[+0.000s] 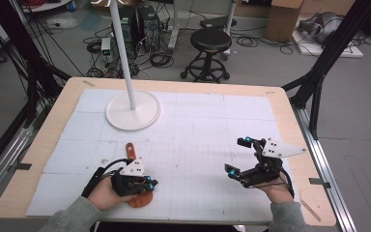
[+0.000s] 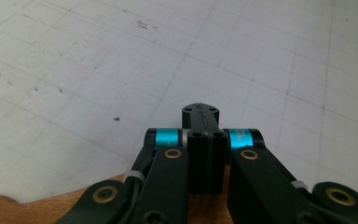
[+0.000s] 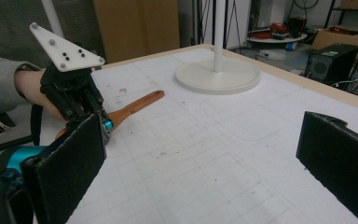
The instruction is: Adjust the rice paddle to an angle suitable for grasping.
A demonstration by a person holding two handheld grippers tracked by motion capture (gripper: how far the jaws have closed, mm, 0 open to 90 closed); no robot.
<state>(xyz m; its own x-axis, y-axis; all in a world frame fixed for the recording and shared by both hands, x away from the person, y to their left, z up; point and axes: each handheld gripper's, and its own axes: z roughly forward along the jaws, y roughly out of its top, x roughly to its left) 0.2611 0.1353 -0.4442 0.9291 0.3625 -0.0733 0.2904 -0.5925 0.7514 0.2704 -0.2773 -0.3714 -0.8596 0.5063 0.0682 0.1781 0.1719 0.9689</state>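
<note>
Wooden spatula (image 1: 134, 174) lies on the white gridded mat (image 1: 198, 140) near the front left of the worktop (image 1: 43, 145). From the high view its handle points away from me toward the round white base of the lamp stand (image 1: 133, 110), and its broad end sits under my left hand-held gripper (image 1: 149, 184). My left hand (image 1: 104, 193) rests low on the mat there, with the grey three-cornered plate on top. Over on the right side, my right hand-held gripper (image 1: 239, 157) is held above the mat with its two blue-tipped jaws spread wide, nothing between them. Past the far edge of the worktop a black stool (image 1: 208, 50) stands on the floor among cables.

In the left gripper view, my left hand-held gripper (image 2: 200, 112) has its jaws pressed together into one narrow black block, pointing out over bare mat (image 2: 98, 70). A strip of the orange-brown spatula (image 2: 37, 205) shows beneath the linkage at the bottom edge. I cannot tell whether the jaws pinch the spatula or merely lie on it.

In the right gripper view, my right hand-held gripper (image 3: 200, 158) is wide apart, one black pad at each side with empty mat between. Farther off, my left hand-held gripper (image 3: 105, 122) presses down at the spatula (image 3: 137, 105), whose handle runs out toward the lamp stand (image 3: 216, 70).
</note>
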